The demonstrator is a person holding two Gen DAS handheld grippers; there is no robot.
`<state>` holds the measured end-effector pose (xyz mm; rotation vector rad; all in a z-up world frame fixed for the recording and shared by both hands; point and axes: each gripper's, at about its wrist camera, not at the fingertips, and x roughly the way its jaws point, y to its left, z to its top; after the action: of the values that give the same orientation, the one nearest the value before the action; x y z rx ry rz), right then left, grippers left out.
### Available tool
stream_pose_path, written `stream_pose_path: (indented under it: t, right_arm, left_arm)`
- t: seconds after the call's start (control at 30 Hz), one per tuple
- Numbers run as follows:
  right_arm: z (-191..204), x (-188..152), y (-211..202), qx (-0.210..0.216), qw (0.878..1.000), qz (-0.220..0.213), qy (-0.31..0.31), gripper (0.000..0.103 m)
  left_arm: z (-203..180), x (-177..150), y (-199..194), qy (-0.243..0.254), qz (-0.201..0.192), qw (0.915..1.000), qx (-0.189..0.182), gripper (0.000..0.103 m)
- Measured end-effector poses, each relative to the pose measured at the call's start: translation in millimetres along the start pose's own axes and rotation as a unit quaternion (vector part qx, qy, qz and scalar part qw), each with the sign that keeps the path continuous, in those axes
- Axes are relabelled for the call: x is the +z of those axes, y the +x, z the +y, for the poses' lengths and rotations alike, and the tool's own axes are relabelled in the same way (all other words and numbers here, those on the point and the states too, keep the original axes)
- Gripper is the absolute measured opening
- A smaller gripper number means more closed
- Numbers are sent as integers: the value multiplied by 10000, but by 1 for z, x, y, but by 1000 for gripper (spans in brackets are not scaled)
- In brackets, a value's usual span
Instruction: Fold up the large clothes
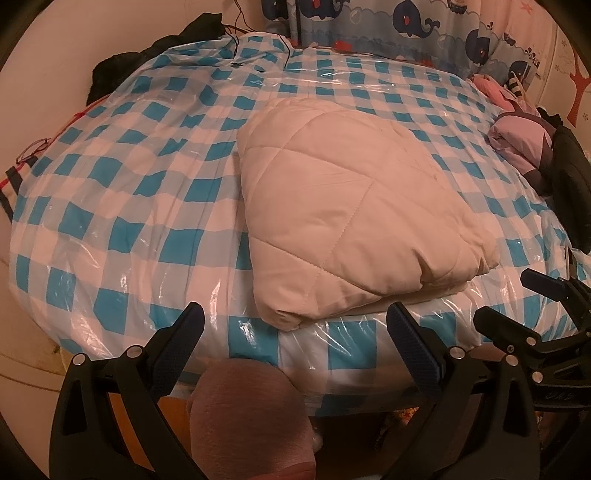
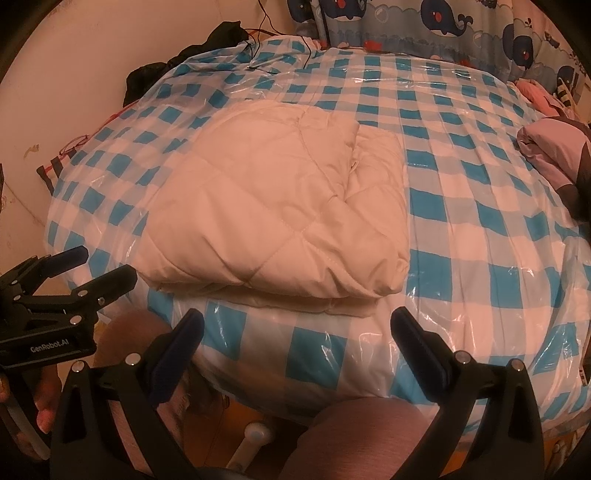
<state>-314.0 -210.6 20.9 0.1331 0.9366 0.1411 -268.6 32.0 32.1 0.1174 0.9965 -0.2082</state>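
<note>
**A:** Start with your left wrist view. What do you have?

**B:** Your left gripper (image 1: 295, 325) hangs at the near edge of the bed (image 1: 122, 206), its two fingers spread wide with nothing between them. Ahead of it lies the cream quilted garment (image 1: 354, 210), folded into a thick, roughly square bundle on the blue-and-white checked cover under clear plastic. Its near corner sits just beyond your fingertips, not touching them. Your right gripper (image 1: 517, 295) shows at the right edge, also apart from the bundle, with a gap between its fingers. A pink folded cloth (image 1: 517, 136) rests far right, a dark garment (image 1: 147, 55) lies at the far left corner, and the whale-print curtain (image 1: 406, 26) hangs behind the bed. Your knee (image 1: 251, 417) sits below, between the fingers.

**A:** And the right wrist view?

**B:** Your right gripper (image 2: 295, 328) is likewise spread wide and holds nothing, poised at the bed's near edge. The folded garment (image 2: 266, 206) lies straight ahead and slightly left, a lower layer peeking out beneath its near edge. Your left gripper (image 2: 96, 269) enters from the left, fingers parted and empty, just beside the bundle's near left corner; whether it touches, you cannot tell. The pink cloth (image 2: 546, 147) sits well apart at right.
</note>
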Motion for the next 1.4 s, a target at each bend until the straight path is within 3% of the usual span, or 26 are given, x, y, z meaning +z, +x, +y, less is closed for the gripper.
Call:
stream_pose_path:
  t: [1.4]
  right_arm:
    - [-1,-4,5,15,10000,52,3,97]
  left_arm:
    - [-8,0,-3,71,52,9999,72,95]
